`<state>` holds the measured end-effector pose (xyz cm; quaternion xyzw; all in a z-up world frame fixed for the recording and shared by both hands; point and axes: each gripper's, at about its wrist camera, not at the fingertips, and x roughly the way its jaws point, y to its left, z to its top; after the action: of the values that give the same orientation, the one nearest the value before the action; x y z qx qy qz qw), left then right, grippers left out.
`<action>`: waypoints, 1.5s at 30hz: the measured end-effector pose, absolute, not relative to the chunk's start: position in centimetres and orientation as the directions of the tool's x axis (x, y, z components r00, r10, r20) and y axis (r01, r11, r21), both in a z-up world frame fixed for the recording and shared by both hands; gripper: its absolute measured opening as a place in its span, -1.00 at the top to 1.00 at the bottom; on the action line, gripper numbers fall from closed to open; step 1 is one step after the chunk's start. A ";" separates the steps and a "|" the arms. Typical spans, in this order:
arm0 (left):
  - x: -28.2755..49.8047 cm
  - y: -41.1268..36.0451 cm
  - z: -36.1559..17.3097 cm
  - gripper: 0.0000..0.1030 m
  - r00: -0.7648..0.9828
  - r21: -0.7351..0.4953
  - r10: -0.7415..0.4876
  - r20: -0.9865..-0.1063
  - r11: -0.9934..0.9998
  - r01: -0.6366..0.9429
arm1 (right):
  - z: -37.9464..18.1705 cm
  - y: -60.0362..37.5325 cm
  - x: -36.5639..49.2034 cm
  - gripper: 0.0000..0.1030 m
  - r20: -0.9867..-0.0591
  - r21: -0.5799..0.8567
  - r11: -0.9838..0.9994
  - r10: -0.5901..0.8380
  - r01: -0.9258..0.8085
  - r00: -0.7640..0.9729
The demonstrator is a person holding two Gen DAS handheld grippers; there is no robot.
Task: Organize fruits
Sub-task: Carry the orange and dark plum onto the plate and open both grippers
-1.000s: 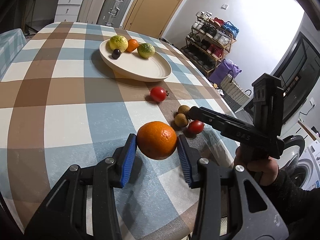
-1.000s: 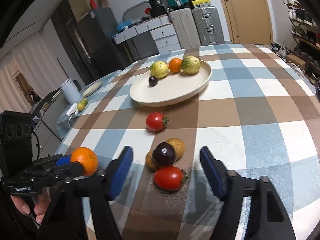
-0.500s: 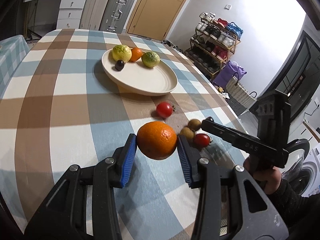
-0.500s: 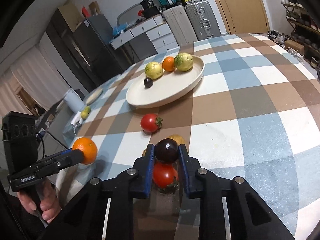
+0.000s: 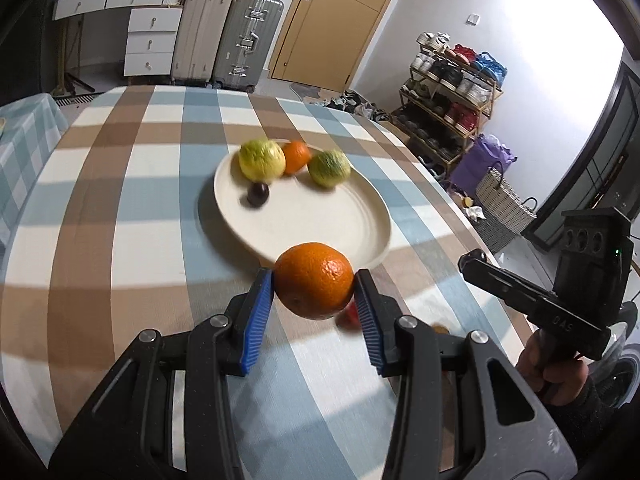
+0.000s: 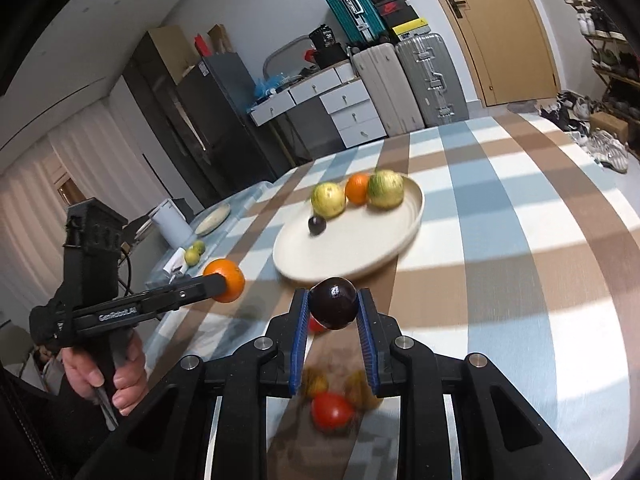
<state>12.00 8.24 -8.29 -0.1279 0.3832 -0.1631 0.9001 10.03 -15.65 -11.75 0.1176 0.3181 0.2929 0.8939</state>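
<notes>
Fruit in both grippers above a checked tablecloth (image 5: 120, 208): the left gripper (image 5: 314, 294) pinches a large orange (image 5: 314, 280) between its blue pads, holding it off the table just short of the near rim of a cream plate (image 5: 320, 232). The right gripper (image 6: 334, 312) clamps a dark, glossy round fruit (image 6: 334, 303) in the same way, also raised and close to the plate's near edge. On the plate lie a yellow citrus (image 5: 262, 159), a smaller orange (image 5: 296, 157), a green-yellow citrus (image 5: 329, 168) and a small dark fruit (image 5: 257, 194), grouped toward its far side. Beneath the right gripper, blurred, a red tomato (image 6: 331, 410) and two brownish fruits (image 6: 362, 392) rest on the cloth, with another red fruit (image 6: 316, 323) partly hidden behind the fingers. Suitcases (image 5: 224, 36), a white drawer unit (image 5: 150, 40) and a wooden door (image 5: 332, 20) line the far wall; a shoe rack (image 5: 452, 88) stands to the right.
</notes>
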 end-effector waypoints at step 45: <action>28.2 4.4 -12.6 0.25 0.590 -0.265 -0.369 -0.718 0.929 0.259 | -12.2 -6.5 29.0 0.52 -0.669 0.288 0.817 0.545 -0.499 0.506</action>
<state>28.16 4.42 -12.60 -0.0660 0.4167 -0.1766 0.8893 29.01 -6.50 -12.19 0.0286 0.3956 0.3010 0.8672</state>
